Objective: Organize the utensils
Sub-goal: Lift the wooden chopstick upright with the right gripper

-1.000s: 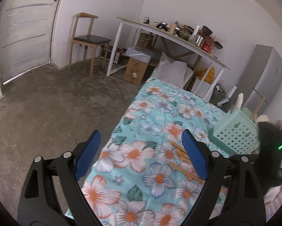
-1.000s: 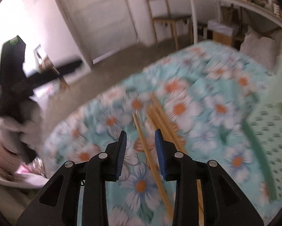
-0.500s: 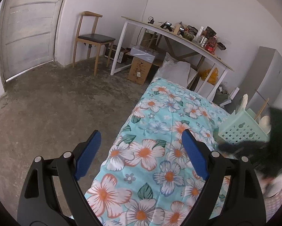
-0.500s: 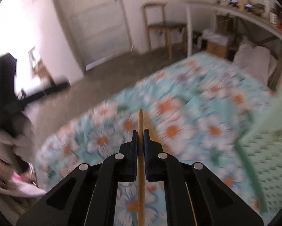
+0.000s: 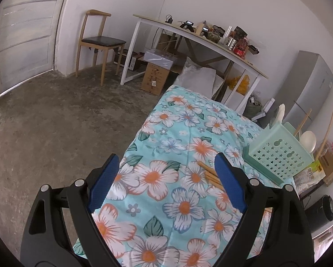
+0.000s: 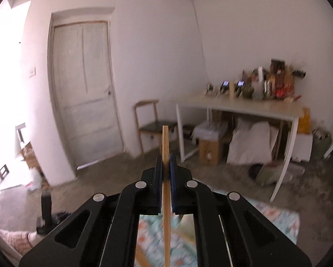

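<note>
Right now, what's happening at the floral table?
A person is sorting utensils with two handheld grippers. The right gripper is shut on a single wooden chopstick, held in the air above the green perforated basket, which already holds a chopstick and pale spoons. The left gripper hangs open and empty over the floral cloth, where more chopsticks lie.

**Right wrist view: chopstick clamped, room ahead**

Right gripper [image 6: 165,166] closed tight on a single wooden chopstick [image 6: 166,191], blue pads pressing both sides. Stick near upright in frame, tip poking just above the pads, lower end running out of the bottom edge. Floral cloth [image 6: 275,217] blurred below the black arms. Ahead: pale door [image 6: 84,89], wooden chair [image 6: 147,120], white table [image 6: 237,108] crowded with small clutter, boxes and a sack beneath. Concrete floor.
</note>
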